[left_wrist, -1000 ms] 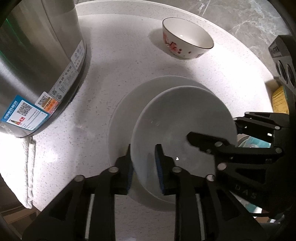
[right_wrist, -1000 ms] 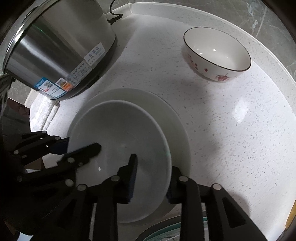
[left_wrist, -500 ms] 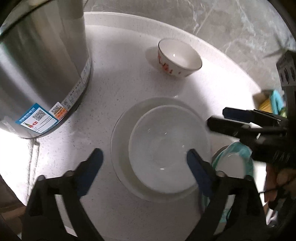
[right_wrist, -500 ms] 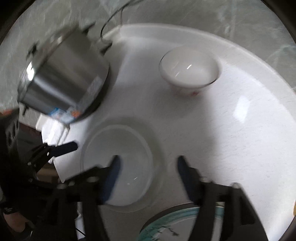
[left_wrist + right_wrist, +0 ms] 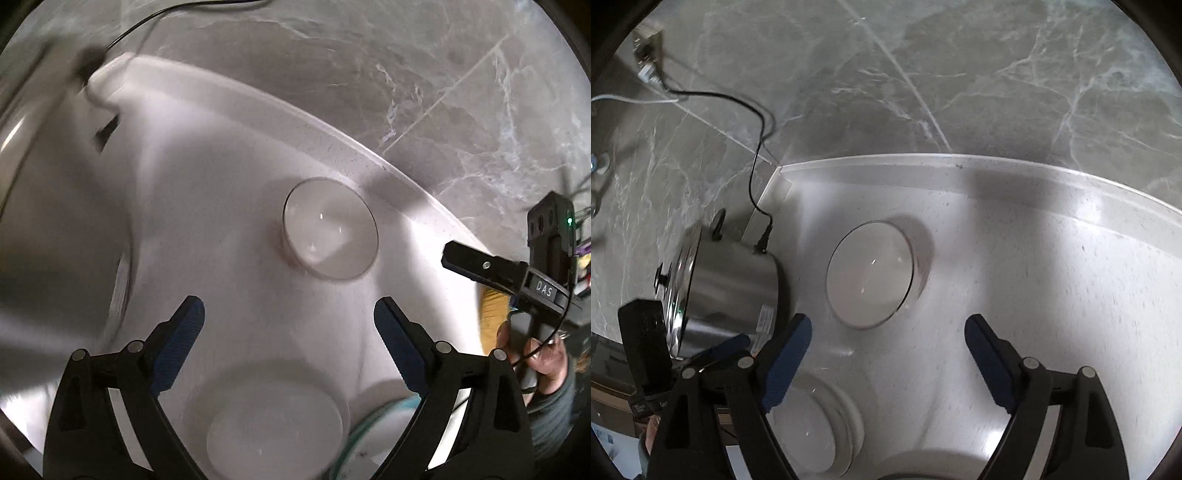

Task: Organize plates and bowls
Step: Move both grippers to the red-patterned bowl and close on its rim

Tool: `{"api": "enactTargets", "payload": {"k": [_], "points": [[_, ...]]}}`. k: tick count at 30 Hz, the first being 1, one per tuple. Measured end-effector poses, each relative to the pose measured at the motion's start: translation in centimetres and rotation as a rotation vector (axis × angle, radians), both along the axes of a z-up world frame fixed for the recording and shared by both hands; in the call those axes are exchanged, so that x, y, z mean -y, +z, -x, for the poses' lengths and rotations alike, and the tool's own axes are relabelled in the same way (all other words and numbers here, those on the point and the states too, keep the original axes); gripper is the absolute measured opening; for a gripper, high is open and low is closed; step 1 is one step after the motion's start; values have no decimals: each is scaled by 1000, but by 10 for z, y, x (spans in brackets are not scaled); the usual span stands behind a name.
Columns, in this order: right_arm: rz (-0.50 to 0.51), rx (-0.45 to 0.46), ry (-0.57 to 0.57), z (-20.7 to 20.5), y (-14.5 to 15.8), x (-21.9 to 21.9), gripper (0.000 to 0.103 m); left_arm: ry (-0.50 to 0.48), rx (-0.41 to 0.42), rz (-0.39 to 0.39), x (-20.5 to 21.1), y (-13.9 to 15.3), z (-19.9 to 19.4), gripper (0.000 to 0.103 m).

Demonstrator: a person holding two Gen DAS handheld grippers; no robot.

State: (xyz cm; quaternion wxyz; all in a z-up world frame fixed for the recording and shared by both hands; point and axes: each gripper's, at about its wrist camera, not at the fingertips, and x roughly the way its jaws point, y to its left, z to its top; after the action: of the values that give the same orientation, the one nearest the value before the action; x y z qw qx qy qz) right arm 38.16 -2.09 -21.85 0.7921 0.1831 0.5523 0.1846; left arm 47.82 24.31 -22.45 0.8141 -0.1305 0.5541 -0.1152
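A white bowl rests inside a white plate on the white counter, low in the left wrist view; the stack also shows in the right wrist view. A patterned bowl stands alone farther back, also in the right wrist view. My left gripper is open and empty above the stack. My right gripper is open and empty, in front of the patterned bowl. A teal-rimmed plate lies at the lower right of the stack.
A steel cooker with a black cord stands at the left; it fills the left edge of the left wrist view. A grey marble wall rises behind the counter's raised back edge.
Both grippers let go of the white bowl, opened wide and lifted away from it. The bowl now rests in the plate. Both views now look farther toward the wall.
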Motion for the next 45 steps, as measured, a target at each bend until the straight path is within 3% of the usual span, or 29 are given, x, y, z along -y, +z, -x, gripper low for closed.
{"api": "enactTargets", "payload": {"k": [5,10,20,21,26,28,31,34,39,45], "points": [[-22,-89,11,-26,-29,4,80,-36,-23,-25,10,-17,-47,93],[-40,-152,0,-49,-49,0,51,-33,-76,-37,3,-46,-84,84],[5,-178,62,-73,-65,-23,47,-73,-132,-55,11,-86,-104,80],[8,-186,59,-74,-69,-24,45,-78,-137,-58,14,-89,-106,76],[17,-220,68,-79,-81,-27,32,-84,-159,-60,17,-103,-114,75],[15,-234,55,-81,-85,-26,24,-85,-163,-51,16,-105,-114,64],[-18,-251,43,-83,-88,-21,23,-101,-174,-44,16,-112,-116,48],[-4,-237,65,-84,-87,-24,17,-108,-180,-42,17,-118,-117,33],[25,-227,69,-83,-86,-28,16,-143,-170,-37,33,-117,-117,9],[27,-226,59,-81,-87,-27,15,-142,-148,-49,38,-114,-118,9]]}}
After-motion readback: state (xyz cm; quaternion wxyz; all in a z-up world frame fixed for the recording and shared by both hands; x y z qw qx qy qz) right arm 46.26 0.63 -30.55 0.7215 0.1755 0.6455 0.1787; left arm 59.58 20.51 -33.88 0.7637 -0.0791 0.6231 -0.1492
